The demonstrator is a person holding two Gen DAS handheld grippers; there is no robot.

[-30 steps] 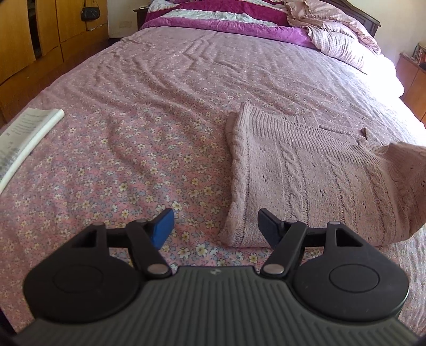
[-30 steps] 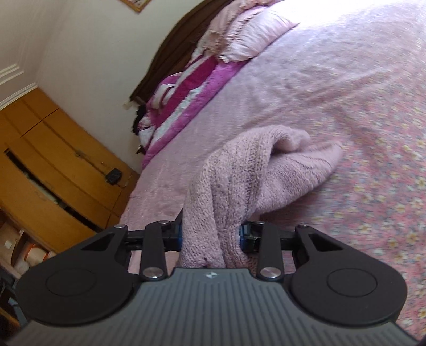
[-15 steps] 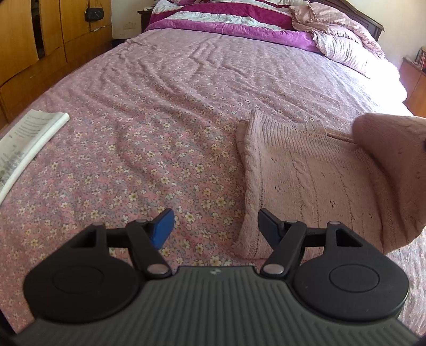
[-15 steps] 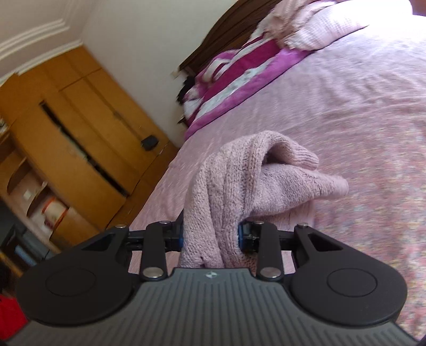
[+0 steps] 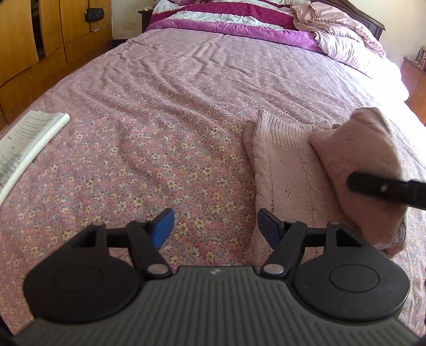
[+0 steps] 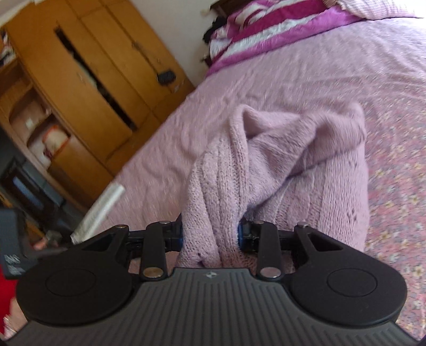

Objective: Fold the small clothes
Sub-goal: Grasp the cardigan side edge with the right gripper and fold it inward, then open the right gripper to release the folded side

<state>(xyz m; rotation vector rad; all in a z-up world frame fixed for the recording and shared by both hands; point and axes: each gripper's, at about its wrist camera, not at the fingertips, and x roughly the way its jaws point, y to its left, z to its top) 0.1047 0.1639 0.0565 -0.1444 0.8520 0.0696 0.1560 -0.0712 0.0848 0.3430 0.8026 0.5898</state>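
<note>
A pale pink cable-knit sweater [image 5: 287, 170] lies on the floral bedspread, its right part lifted and folded over toward the left [image 5: 359, 159]. My right gripper [image 6: 210, 234] is shut on a bunched fold of that sweater [image 6: 266, 170], and one of its black arms shows at the right edge of the left wrist view [image 5: 386, 189]. My left gripper [image 5: 214, 226] hovers open over the bedspread by the sweater's near left corner, nothing between its blue pads; the right pad [image 5: 267, 226] sits over the knit's edge.
The wide bed [image 5: 173, 111] has a pink flowered cover, with a magenta striped quilt [image 5: 226, 16] and pillows at its head. A folded newspaper [image 5: 29, 138] lies near the left edge. Wooden wardrobes [image 6: 87, 87] stand beyond the left side.
My right gripper has carried the sweater's lifted part leftward over the flat part and rolled; its arm now shows in the left wrist view. The left gripper has stayed put and open.
</note>
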